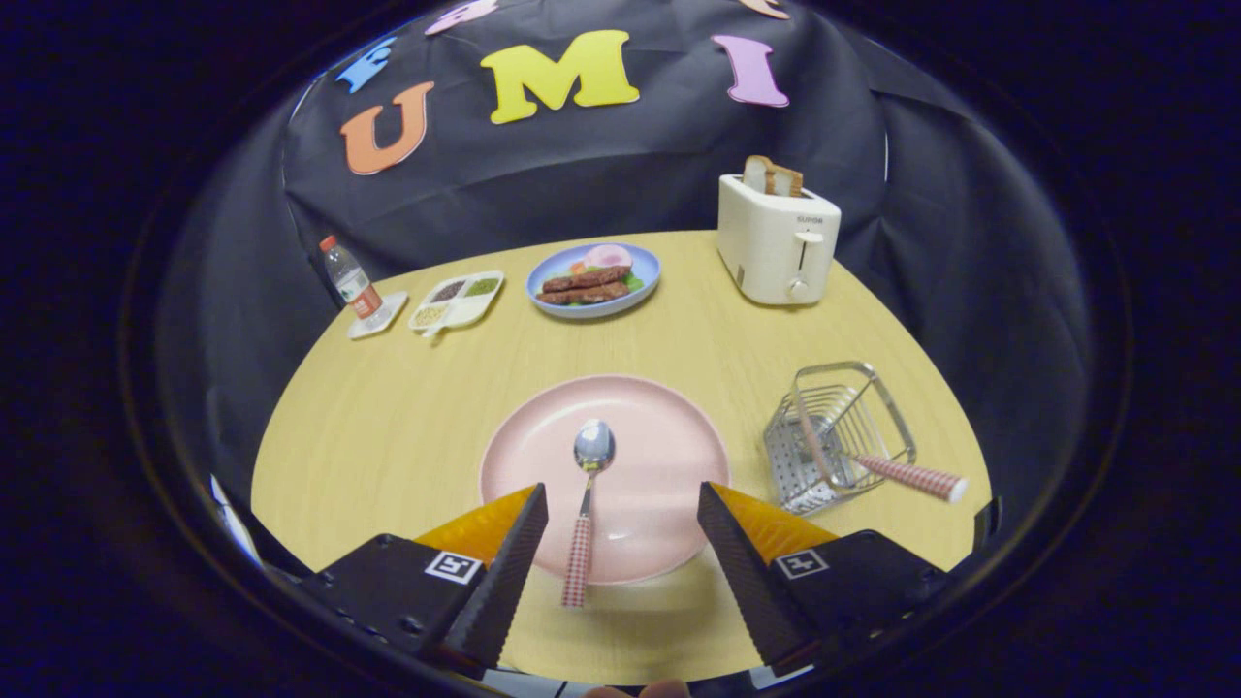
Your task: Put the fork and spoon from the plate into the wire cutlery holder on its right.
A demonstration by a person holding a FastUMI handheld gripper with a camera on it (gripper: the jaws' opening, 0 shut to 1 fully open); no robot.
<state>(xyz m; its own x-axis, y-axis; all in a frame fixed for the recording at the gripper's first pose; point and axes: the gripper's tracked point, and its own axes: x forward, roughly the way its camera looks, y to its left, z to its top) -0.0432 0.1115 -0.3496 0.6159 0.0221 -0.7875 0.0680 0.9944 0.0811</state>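
Gripper (pixel 620 528) held wide open over the near rim of the pink plate (pixel 669 456), nothing clamped.

The spoon (pixel 588 504) is seen lying on the plate between the two fingers, bowl pointing away, its checked handle reaching past the plate's near edge onto the bench (pixel 388 427). To the right, the wire cutlery holder (pixel 839 436) is found tipped, with the fork (pixel 911 477) already lodged in it, checked handle sticking out toward the right. Beyond, a toaster (pixel 779 242) and a blue dish of food (pixel 593 279) are spotted.
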